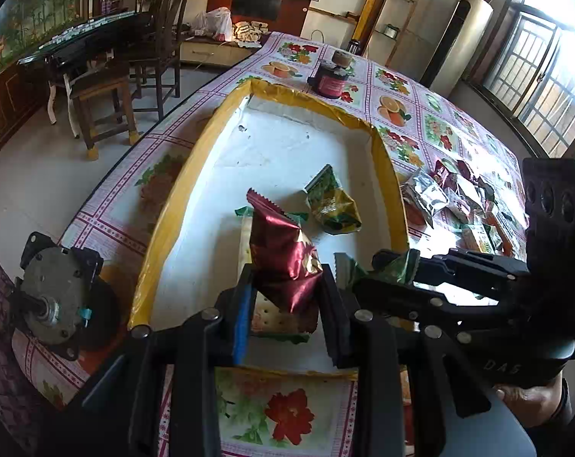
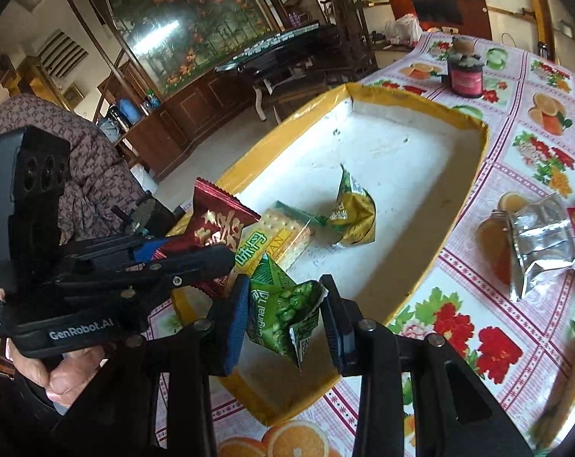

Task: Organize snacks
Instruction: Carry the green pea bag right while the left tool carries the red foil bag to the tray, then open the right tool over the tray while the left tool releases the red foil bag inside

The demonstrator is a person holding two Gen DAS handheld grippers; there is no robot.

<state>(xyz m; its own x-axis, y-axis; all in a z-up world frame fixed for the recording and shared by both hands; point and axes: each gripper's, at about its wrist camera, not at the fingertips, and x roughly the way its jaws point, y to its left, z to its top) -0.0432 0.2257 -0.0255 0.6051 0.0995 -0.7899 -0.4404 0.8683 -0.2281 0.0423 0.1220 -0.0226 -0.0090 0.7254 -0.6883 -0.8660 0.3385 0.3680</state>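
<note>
The left gripper [image 1: 285,297] has its jaws closed on a red snack packet [image 1: 285,255], which hangs above the near end of a white tray [image 1: 287,144] with a yellow rim. The right gripper [image 2: 285,316] has its jaws closed on a green snack packet [image 2: 283,304], also held over the near end of the tray, just beside the left gripper. In the left wrist view the right gripper [image 1: 392,270] reaches in from the right with the green packet pinched at its tip.

Inside the tray lie a pack of crackers [image 2: 287,228] and, just beyond it, a crumpled yellow-green packet [image 1: 333,205]; the two touch or nearly touch. The tray sits on a table with a flowered cloth [image 2: 516,160]. To the right of the tray, on the cloth, lies a silver packet [image 2: 538,243] at the edge of a pile of more snacks [image 1: 474,205]. A dark jar [image 1: 329,80] stands beyond the far end of the tray
</note>
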